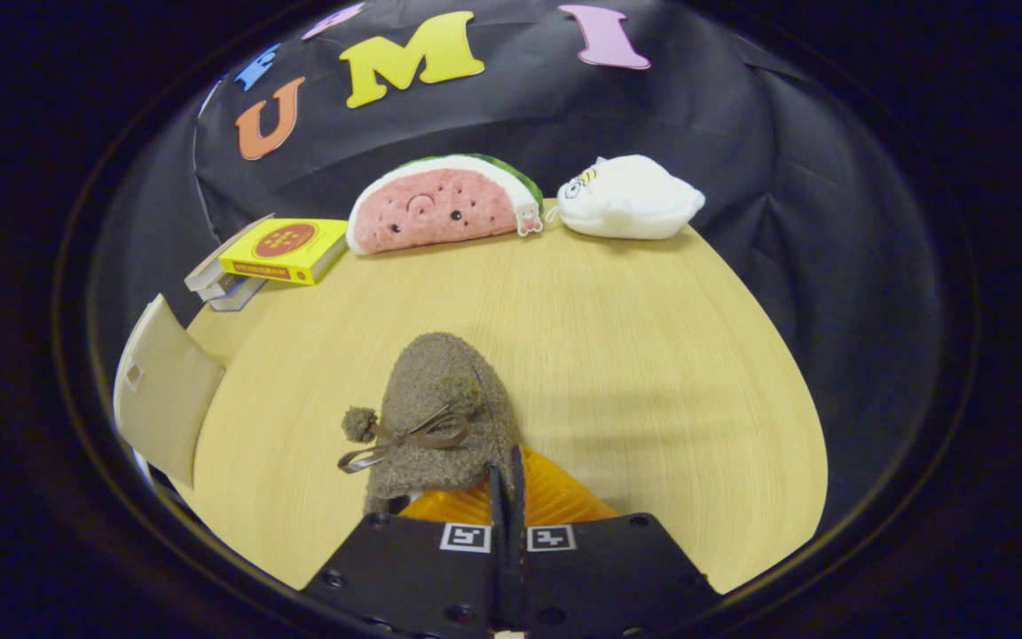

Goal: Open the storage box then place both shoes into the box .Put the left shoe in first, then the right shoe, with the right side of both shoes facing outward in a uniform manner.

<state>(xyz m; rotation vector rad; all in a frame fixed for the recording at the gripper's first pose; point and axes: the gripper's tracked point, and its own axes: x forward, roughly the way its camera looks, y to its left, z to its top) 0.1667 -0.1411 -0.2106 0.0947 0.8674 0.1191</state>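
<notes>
1. Gripper view: the gripper (507, 497) has its two black fingers pressed almost together, pinching what looks like the thin rim at the opening of a brown fuzzy slipper-like shoe with an orange lining (444, 413). The shoe's toe points away from the fingers, and a brown ribbon bow with pompoms (404, 432) sits on its upper.

2. The shoe lies just ahead of the fingers over the pale wooden surface (635, 355); I cannot tell whether it rests there or hangs lifted.

3. Handling, as a judgement: the shoe seems light, soft and floppy, not fragile. Its fleecy fabric should give good friction, but a hold on the rim lets the toe sag and swing. The collar edge is the sensible hold; the bow is too loose to grip.

4. A beige cardboard flap (165, 399), likely part of the storage box, stands at the surface's left edge, well apart from the shoe.

5. Beyond, along the wall: a yellow book atop a stack (285, 250), a watermelon-slice plush (440, 206) and a white plush (631, 200).
</notes>
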